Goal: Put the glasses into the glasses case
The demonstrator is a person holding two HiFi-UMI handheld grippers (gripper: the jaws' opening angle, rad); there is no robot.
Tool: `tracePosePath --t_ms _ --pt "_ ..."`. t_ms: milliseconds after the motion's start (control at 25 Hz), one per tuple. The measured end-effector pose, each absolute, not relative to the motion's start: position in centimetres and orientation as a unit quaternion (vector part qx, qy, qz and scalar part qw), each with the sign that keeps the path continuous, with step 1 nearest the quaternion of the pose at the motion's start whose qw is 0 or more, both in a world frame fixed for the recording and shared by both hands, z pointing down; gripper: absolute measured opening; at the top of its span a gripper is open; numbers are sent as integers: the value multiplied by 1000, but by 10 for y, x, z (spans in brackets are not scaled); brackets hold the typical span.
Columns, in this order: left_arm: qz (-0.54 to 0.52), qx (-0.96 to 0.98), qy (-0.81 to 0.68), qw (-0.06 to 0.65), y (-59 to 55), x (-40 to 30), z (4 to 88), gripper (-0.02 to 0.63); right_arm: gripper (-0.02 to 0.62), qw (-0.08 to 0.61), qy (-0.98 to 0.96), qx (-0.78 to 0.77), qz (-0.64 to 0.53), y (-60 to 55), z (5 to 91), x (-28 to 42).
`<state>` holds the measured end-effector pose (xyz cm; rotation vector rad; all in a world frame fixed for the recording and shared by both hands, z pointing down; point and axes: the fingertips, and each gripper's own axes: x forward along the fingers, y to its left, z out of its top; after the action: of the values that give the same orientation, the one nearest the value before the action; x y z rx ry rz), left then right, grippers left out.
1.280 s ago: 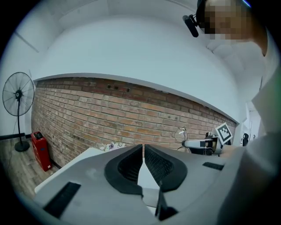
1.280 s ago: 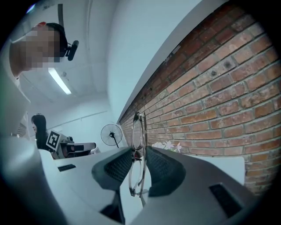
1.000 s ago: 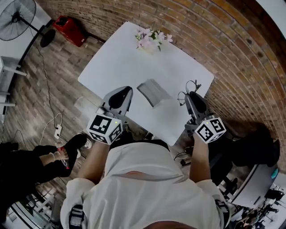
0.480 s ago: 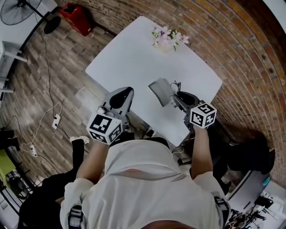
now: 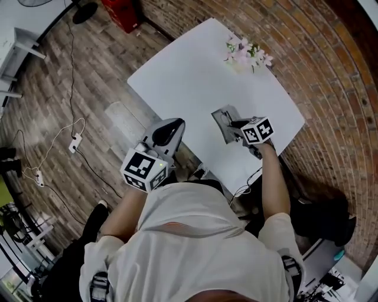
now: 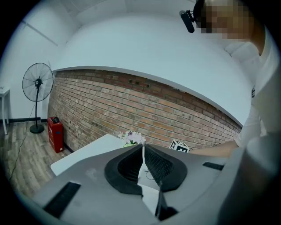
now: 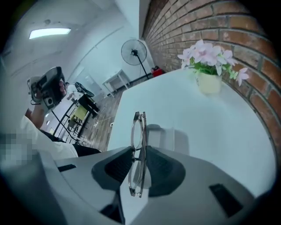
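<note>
Folded clear-framed glasses [image 7: 139,132] stand edge-on between the pads of my right gripper [image 7: 139,151], which is shut on them. In the head view the right gripper [image 5: 237,126] points steeply down over the grey glasses case [image 5: 223,116] on the white table [image 5: 189,82]. The case [image 7: 164,135] lies just beyond the glasses in the right gripper view. My left gripper [image 5: 167,131] hovers at the table's near edge, left of the case, jaws shut with nothing in them. In the left gripper view its jaws [image 6: 142,151] meet, and the right gripper's marker cube [image 6: 179,146] shows beyond.
A small pot of pink flowers [image 5: 245,55] stands at the table's far corner by the brick wall [image 5: 331,71]. A red box [image 5: 122,10] and cables [image 5: 65,141] are on the wooden floor. A standing fan [image 6: 37,83] is by the wall.
My right gripper has swung left and dropped with the glasses, tilting down over the case. The left gripper has shifted a little towards the table.
</note>
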<state>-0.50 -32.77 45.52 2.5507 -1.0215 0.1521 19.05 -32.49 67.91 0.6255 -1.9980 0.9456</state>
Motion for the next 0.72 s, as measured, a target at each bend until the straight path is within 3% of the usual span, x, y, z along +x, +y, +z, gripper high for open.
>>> tracePosePath --t_ms 240,720 --pt "57 906 -372 196 -333 -10 458 26 152 448 -757 229 417 -334 706 184" --pt "58 899 -385 199 -339 -19 461 26 153 450 -726 211 475 -326 729 178"
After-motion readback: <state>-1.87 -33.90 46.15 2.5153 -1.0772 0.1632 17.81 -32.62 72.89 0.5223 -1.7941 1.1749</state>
